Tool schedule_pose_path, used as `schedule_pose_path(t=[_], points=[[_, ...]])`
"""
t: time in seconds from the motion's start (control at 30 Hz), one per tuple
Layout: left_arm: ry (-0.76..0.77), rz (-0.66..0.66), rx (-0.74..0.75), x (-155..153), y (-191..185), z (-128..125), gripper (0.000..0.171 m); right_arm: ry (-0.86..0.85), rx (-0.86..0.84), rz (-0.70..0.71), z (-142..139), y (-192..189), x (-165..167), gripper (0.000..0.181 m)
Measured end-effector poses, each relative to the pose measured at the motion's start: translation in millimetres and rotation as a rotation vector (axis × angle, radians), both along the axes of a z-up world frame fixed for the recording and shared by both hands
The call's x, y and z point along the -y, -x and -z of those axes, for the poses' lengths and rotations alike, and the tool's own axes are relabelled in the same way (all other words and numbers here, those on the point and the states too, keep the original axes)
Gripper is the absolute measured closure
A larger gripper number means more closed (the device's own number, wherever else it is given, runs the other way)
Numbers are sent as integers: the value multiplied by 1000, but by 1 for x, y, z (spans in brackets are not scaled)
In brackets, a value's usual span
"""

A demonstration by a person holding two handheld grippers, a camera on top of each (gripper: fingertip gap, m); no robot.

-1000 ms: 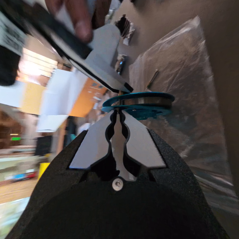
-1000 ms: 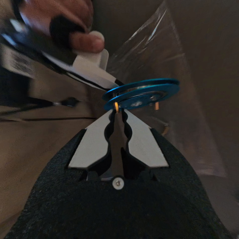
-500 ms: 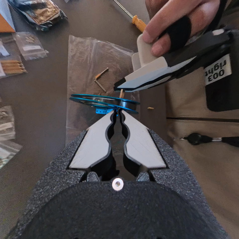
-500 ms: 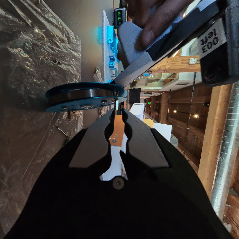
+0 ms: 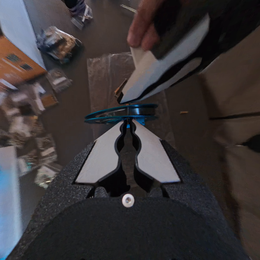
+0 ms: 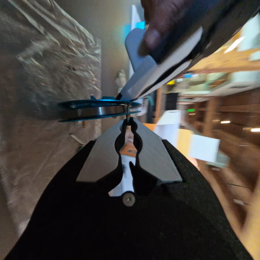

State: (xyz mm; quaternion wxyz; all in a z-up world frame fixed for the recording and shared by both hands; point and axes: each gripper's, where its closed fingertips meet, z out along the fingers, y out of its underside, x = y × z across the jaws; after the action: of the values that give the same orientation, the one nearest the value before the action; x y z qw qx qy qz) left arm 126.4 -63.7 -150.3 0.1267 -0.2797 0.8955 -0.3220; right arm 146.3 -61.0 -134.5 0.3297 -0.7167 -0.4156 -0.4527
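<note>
pinched at its rim, blue disc assembly spans both hand-held grippers.

Light: dim, warm indoor light; small ceiling lamps glowed at the right wrist view's edge.
Glare: sheen on the crinkled plastic sheet.
Blur: heavy motion smear toward both frames' edges; centres sharper.
Distortion: wide-angle bending.

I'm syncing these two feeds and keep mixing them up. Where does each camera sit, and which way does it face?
Left wrist view: on the left gripper, facing down at a plastic sheet on the table; its fingers pinch a post on the blue wheel; the right gripper and a hand show opposite.
Right wrist view: on the right gripper, facing sideways towards blurred shelves; the left gripper shows opposite.
Shared: wheel, sheet, both grippers.
</note>
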Motion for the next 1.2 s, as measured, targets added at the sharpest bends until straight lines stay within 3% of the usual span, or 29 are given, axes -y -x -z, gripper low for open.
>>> schedule_pose_path(t=[0.17,0.27,0.43,0.5,0.53,0.7,0.77,0.9,0.97,1.1,1.2], points=[[-398,39,490,4,-7,-3,170,322,-592,56,9,3,10,178],[-675,50,802,3,-11,-8,170,611,-1028,133,13,13,21,178],[-906,56,1097,10,-11,-11,171,1213,-1725,352,12,34,43,178],[-905,46,1106,9,-12,-11,171,1346,-1918,410,10,37,43,177],[-860,39,1073,8,-11,-11,170,1349,-1931,405,10,38,43,177],[-681,20,875,6,-10,-9,169,1051,-1569,260,13,28,35,176],[-570,-1,722,4,-10,-8,169,851,-1324,201,13,21,28,170],[-347,-26,415,6,-5,-2,170,431,-749,105,4,6,17,142],[-249,-46,256,3,-2,0,170,249,-509,80,-2,3,15,139],[-63,-81,-43,-4,3,1,169,-9,-20,56,2,5,17,145],[12,-75,-144,-6,3,1,169,-100,112,52,7,7,16,159]])
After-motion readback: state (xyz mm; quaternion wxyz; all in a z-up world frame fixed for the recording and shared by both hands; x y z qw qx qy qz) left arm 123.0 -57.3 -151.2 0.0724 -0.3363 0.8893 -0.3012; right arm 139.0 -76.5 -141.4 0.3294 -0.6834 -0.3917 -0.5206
